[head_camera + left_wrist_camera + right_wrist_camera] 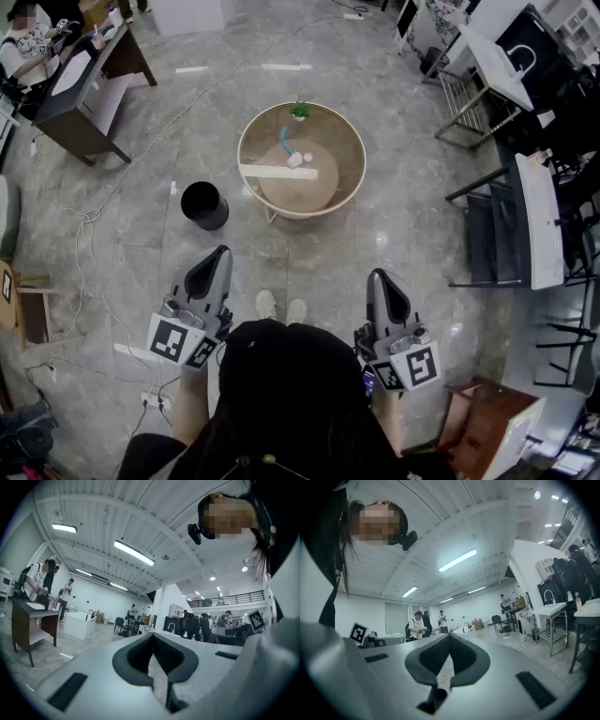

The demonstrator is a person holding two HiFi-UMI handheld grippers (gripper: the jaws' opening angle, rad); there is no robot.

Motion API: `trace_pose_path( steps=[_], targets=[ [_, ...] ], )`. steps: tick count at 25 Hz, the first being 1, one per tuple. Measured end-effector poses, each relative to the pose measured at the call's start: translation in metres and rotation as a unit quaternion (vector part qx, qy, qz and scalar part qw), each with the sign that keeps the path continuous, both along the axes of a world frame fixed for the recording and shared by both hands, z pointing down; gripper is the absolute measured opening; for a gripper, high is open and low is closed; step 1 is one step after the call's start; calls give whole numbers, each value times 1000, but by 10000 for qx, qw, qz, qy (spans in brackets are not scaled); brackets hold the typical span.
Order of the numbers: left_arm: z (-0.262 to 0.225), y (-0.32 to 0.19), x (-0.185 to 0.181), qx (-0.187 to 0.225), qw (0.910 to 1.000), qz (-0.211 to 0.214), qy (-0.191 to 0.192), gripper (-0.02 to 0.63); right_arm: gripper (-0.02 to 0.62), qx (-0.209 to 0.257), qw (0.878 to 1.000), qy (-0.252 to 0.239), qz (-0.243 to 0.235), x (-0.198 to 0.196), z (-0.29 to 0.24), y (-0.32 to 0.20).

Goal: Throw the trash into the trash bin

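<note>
The left tool is being held level with its jaws pressed together, and in the left gripper view the dark pads are meeting with nothing between them. The right tool is sitting the same way, jaws closed on nothing. Both are pointing forward, one on either side of the person's shoes, which are standing on the grey stone floor.

Ahead of the tools, a round tabletop with a raised rim is carrying the trash: a curved blue piece and, just beside it, a white crumpled piece. A pale strip is lying across the tabletop near them, and a small green plant is standing at the far edge.

The trash bin, black and round, is standing on the floor just to the left of the tabletop, between it and the left tool, well apart from both tools.
</note>
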State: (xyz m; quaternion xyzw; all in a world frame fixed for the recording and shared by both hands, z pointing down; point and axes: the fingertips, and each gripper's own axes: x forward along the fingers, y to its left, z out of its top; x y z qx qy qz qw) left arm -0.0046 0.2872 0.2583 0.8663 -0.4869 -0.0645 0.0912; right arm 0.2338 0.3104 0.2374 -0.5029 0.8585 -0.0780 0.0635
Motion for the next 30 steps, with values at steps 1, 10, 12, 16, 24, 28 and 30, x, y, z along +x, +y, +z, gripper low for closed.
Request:
trace_pose_path(
  steps=[1,10,12,16,24,28,30],
  targets=[
    [0,0,-1,3,10000,-3,-2,5,0,1,10000,-7,-7,-1,0,0],
    [1,-4,-9,-1,10000,-43,-2,5,0,-27,10000,13,-71,-10,3,-7],
    [0,-5,-10,-1,10000,-58,8,5,0,-40,10000,21,-88,-12,3,-8],
    [1,-5,-12,-21,10000,-53,11,5,0,-107,9999,16,-79,-13,7,-10],
    [7,-8,-16,-133,9998,139,-23,5,0,-141,9998,102,-67,-26,11,-14],
    [10,-8,-18,-144,9993,333,24,5,0,-182,9997,121,-60,-35,14,-13],
    [11,-8,-18,-118,9988,466,78,5,0,-208,9996,166,-113,-42,18,-12]
  ],
)
